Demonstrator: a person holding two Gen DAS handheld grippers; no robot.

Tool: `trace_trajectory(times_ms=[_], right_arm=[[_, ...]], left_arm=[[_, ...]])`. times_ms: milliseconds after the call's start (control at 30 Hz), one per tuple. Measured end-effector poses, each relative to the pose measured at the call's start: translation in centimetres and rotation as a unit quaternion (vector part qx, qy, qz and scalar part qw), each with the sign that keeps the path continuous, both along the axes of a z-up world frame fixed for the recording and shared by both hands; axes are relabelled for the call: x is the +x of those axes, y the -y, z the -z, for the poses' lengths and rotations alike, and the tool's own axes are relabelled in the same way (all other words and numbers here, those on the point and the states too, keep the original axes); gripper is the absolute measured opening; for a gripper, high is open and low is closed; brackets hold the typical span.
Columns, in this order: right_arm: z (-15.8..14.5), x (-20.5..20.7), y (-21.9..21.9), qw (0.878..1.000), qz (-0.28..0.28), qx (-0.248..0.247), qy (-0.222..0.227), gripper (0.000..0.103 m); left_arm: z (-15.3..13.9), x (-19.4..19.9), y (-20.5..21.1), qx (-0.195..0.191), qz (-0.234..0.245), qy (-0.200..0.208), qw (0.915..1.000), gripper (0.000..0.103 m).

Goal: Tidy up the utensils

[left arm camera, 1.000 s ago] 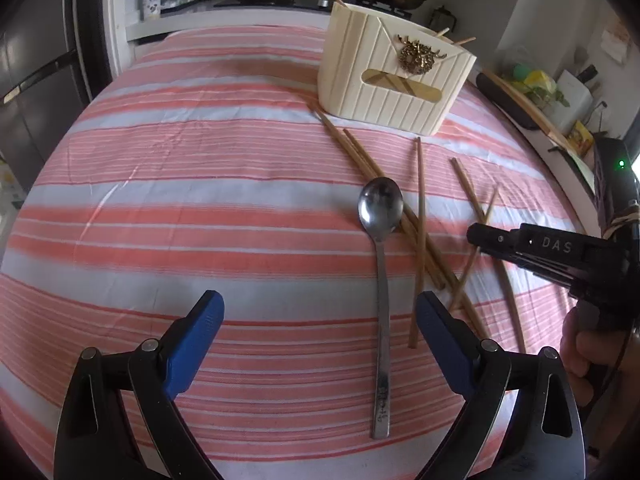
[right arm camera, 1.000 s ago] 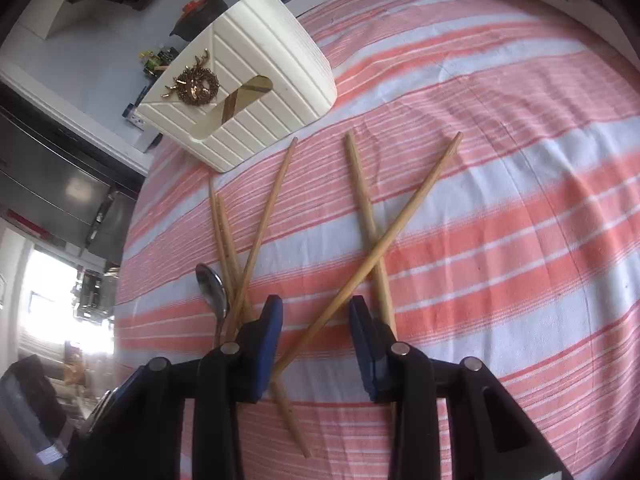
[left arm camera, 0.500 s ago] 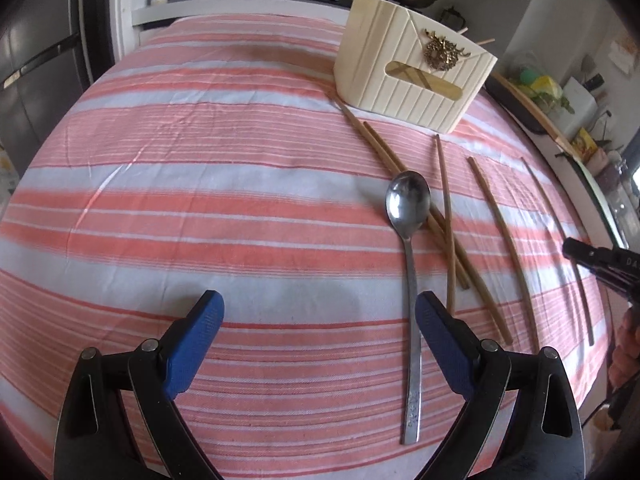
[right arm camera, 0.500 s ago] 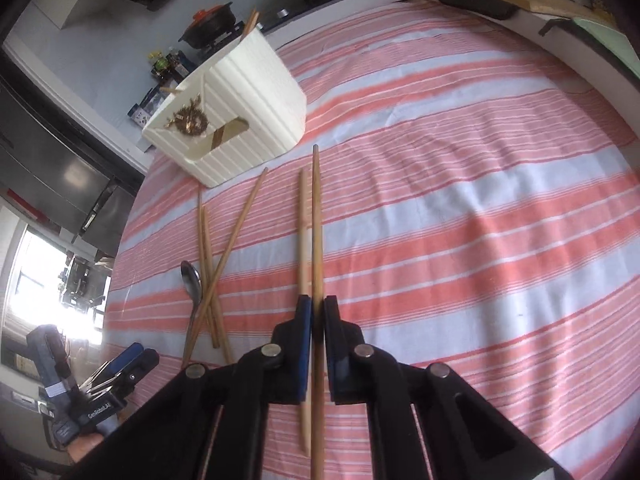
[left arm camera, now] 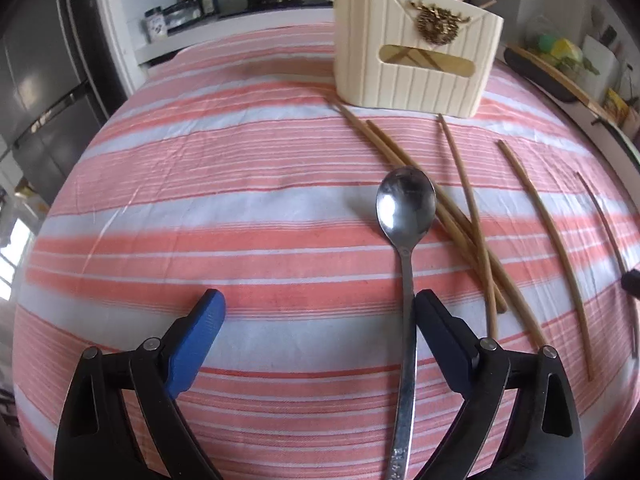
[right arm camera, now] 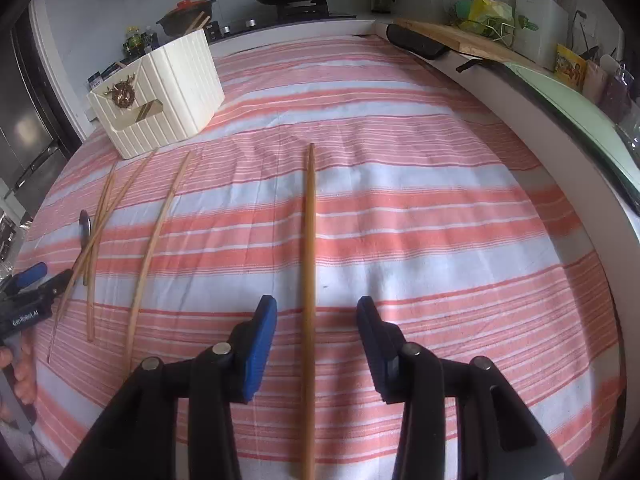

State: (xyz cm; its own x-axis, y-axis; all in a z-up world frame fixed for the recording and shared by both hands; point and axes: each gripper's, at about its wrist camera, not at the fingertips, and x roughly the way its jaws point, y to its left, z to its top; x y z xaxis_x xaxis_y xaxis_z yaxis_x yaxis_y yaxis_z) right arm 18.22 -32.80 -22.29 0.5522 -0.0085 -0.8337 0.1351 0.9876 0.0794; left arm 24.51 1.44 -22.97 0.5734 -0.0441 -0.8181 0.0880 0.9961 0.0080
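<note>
1. Since a moment ago, the right gripper [right arm camera: 316, 340] has released its chopstick [right arm camera: 309, 280]; its fingers are opening, the chopstick lying between them untouched.
2. That chopstick lies flat on the table [right arm camera: 440, 208], long axis pointing away from the gripper.
3. Left gripper [left arm camera: 320, 336] fingers stand wide, the spoon [left arm camera: 406, 240] handle beside the right finger, bowl toward the holder [left arm camera: 416, 64].

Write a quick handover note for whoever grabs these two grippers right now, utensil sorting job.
Left gripper: open, low over the spoon, handle by its right pad, not gripped.
Right gripper: jaws opening, one chopstick lying loose between them on the striped cloth.
Four more chopsticks lie by the spoon.
Cream holder already has some chopsticks.
Left: everything on the cloth.
</note>
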Motion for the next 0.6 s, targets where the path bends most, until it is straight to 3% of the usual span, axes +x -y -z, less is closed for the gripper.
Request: trace_trajectory(times_ms=[200,433,600], right_arm=[[-0.7,-0.5,0.8,1.0,0.002,-0.021,0.005,0.042],[-1.5,-1.5,2.6,1.0,-0.006,-0.006,-0.019,0.043],[-2.4,-1.4,1.4,0.999,-0.038,0.002,-0.027,0.052]], left_arm=[[-0.1,-0.1,-2.0,0.001,-0.019,-0.002,0.9998,0.092],[-0.2,-1.4,-2.7,-0.001,0.011,-0.027,0.9996,0.096],[0.0,-2.7,-2.1,0.013,0.029,-0.028,0.9991,0.101]])
